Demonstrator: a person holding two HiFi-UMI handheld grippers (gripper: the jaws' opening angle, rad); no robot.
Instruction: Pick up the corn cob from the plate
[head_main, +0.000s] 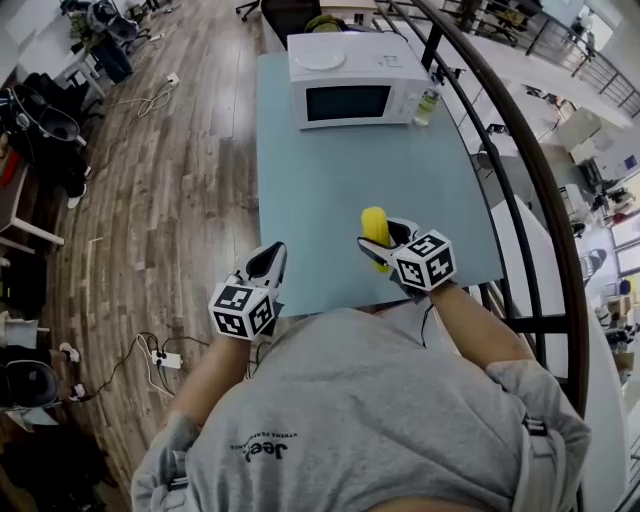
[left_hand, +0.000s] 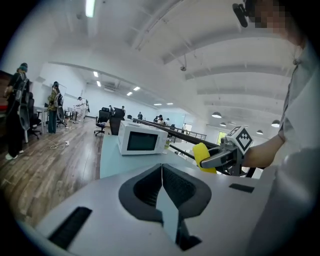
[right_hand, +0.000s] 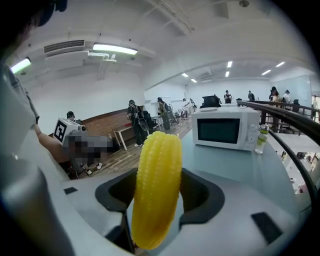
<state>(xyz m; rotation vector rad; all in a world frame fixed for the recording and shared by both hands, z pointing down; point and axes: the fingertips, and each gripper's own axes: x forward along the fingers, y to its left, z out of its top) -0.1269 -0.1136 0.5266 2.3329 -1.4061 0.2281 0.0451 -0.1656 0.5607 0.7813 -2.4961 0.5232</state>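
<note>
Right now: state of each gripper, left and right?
Left gripper: closed, nothing between its jaws.
Right gripper: closed on the corn cob, held clear of the table.

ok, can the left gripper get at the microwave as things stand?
Probably, with a long stretch: the table between the left gripper and the microwave is bare, and the right gripper holding the corn cob sits off to one side.

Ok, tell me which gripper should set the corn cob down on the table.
Right. The right gripper has its jaws clamped on the corn cob, held above the table. The left gripper has its jaws together with nothing between them, so it would first need a handover.
</note>
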